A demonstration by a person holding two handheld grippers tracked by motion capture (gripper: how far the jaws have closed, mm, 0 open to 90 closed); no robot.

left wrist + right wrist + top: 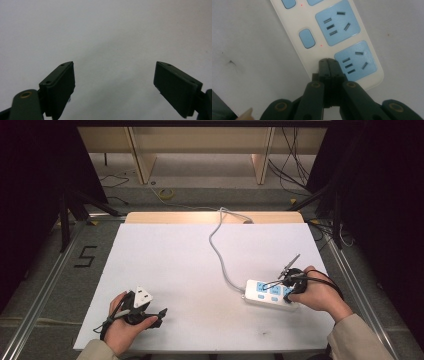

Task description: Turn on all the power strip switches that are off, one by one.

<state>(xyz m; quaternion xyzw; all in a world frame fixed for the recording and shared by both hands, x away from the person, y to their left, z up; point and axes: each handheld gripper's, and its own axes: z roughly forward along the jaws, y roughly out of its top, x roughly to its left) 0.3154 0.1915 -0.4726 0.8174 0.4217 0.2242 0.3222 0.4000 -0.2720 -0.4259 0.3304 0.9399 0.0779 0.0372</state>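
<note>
A white power strip (270,294) with blue sockets lies on the right of the white table (165,255). Its grey cable (217,251) runs off the far edge. My right gripper (290,286) is held over the strip's right end. In the right gripper view its jaws stand shut together, and the gripper (328,61) touches the power strip (292,23) beside the last socket (355,61), in line with the blue switch (307,38). What lies under the tips is hidden. My left gripper (161,316) rests near the front left and is open (115,85) over bare table, holding nothing.
Small red dots (321,45) glow beside the switches. A dark scuff (232,62) marks the table near the strip. Black stand legs (75,205) flank the table. A "5" (86,256) is taped on the floor at left, and loose cables (295,155) lie behind.
</note>
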